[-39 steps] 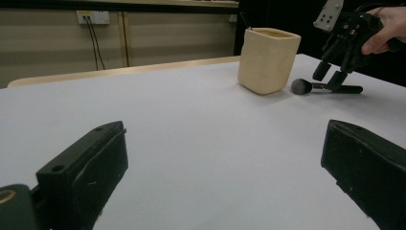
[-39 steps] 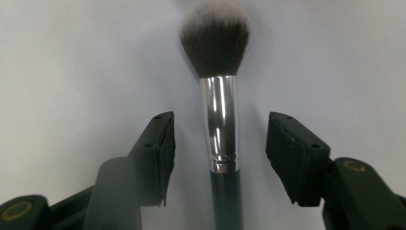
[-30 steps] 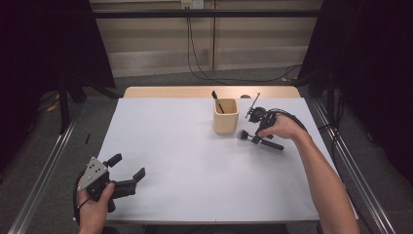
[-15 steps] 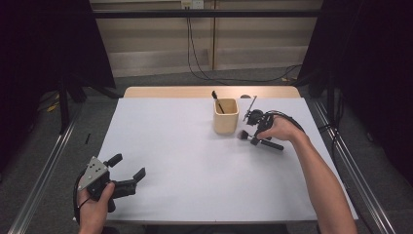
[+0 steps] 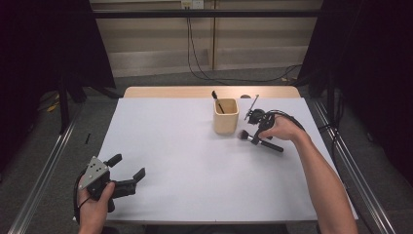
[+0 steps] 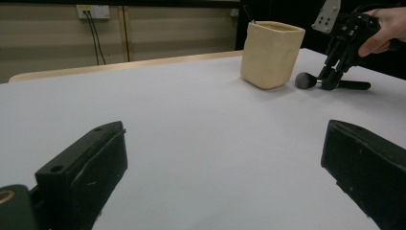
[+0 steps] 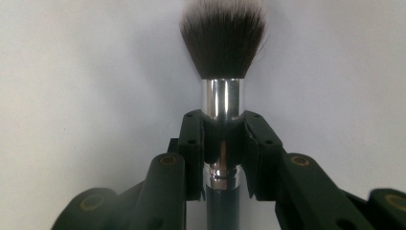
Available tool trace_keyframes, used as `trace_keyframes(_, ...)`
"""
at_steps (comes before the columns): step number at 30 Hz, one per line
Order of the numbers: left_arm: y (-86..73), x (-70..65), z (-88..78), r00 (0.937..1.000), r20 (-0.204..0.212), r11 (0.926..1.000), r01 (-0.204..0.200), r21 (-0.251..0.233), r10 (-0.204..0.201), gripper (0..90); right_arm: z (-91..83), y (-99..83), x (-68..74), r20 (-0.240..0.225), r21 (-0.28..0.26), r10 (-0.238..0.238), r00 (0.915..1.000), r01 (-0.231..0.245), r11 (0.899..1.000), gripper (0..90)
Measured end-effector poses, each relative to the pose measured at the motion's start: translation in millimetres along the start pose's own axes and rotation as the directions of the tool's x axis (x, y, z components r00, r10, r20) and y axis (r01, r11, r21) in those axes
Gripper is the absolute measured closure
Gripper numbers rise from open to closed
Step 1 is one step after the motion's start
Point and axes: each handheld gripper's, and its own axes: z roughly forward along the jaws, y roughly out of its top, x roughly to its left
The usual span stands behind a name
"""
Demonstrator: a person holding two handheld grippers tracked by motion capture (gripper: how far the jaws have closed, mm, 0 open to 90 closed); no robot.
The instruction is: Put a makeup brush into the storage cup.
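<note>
while the right gripper point(image 5: 256, 127) points down at the white table point(image 5: 185, 161), its jaws have just been closing and now pinch the makeup brush point(image 5: 260, 142) at the silver collar, pads pressed on either side. look along that gripper in its own view: the brush point(image 7: 222, 62) runs straight up between the jaws, dark bristles fanned out on the table surface. from above, the brush lies flat on the table just right of the beige cup point(image 5: 226, 116), bristle end toward the cup, handle trailing off to the right. a thin black tool point(image 5: 217, 102) leans inside the cup. over at the near left corner, the left gripper point(image 5: 127, 170) sits low by the table edge, jaws spread wide with nothing between them.
</note>
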Motion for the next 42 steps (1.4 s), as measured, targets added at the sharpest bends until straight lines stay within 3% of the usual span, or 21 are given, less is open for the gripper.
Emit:
trace_keyframes(6, -0.1, -0.4, 1.1, 1.0000, -0.001, 1.0000, -0.006, 0.005, 0.006, 2.1, -9.4, -4.2, -0.8, -0.016, -0.034, 0.016, 0.9997, -0.017, 0.999, 71.8)
trace_keyframes(18, -0.1, 1.4, 0.3, 0.9997, -0.022, 1.0000, 0.006, -0.004, -0.006, 1.9, -30.7, -12.9, 2.6, 0.019, -0.113, 0.044, 0.9988, -0.042, 0.993, 71.8)
trace_keyframes(24, 1.2, -6.7, 6.1, 0.9985, -0.009, 0.9984, -0.054, 0.015, 0.055, 1.8, -42.1, -18.3, 4.2, 0.032, -0.157, 0.071, 0.9970, -0.065, 0.985, 71.7)
trace_keyframes(30, 2.1, -3.8, 4.1, 0.9993, -0.011, 0.9993, -0.037, 0.005, 0.037, 1.7, -51.7, -21.4, 7.3, 0.041, -0.230, 0.086, 0.9954, -0.075, 0.970, 71.7)
trace_keyframes(34, 1.2, 1.9, 1.4, 0.9998, -0.018, 0.9999, -0.003, -0.010, 0.002, 1.7, -52.1, -28.1, 10.4, 0.041, -0.275, 0.109, 0.9932, -0.094, 0.957, 71.7)
trace_keyframes(39, 1.6, 0.9, 1.8, 0.9998, -0.019, 1.0000, -0.002, -0.006, 0.002, 1.6, -51.6, -37.3, 13.2, 0.062, -0.312, 0.138, 0.9885, -0.112, 0.943, 71.7)
trace_keyframes(42, 1.9, 1.0, 1.9, 0.9998, -0.016, 0.9999, 0.006, -0.013, -0.006, 1.5, -53.2, -42.9, 12.9, 0.054, -0.367, 0.168, 0.9843, -0.137, 0.920, 71.7)
